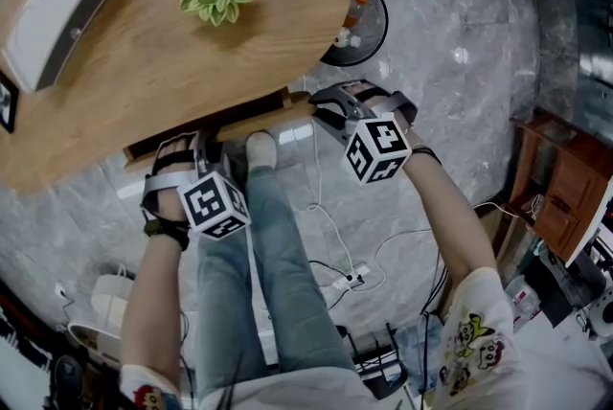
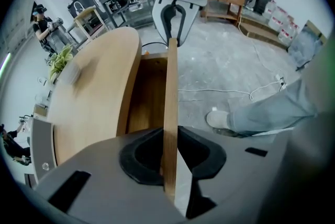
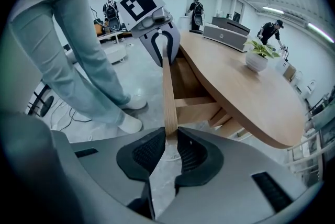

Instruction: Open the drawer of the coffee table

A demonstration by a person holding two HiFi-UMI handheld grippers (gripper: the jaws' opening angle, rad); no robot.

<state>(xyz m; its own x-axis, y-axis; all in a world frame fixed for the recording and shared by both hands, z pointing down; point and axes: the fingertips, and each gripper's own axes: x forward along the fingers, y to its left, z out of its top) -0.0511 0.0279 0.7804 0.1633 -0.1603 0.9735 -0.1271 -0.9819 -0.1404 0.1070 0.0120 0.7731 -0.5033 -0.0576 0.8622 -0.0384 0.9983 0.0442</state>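
Drawer front (image 2: 171, 87), thin light-wood board, spans L-R w/ left tool (image 2: 170, 136) & right tool (image 3: 171, 134) both clenched on its top edge; pull = bodyward.

tabletop (image 1: 192, 63) overhangs drawer (image 2: 171, 87), legs (image 1: 259, 255) close behind, open floor (image 1: 431, 63) to rt

Both the left gripper (image 2: 168, 155) and right gripper (image 3: 168, 144) have grey bodies, black fingers (image 3: 140, 154) and black-and-white marker cubes (image 1: 375, 149). The person wears pale blue jeans (image 1: 259, 284), white shoes (image 1: 261, 149) and a cartoon-printed white T-shirt (image 1: 469, 331).
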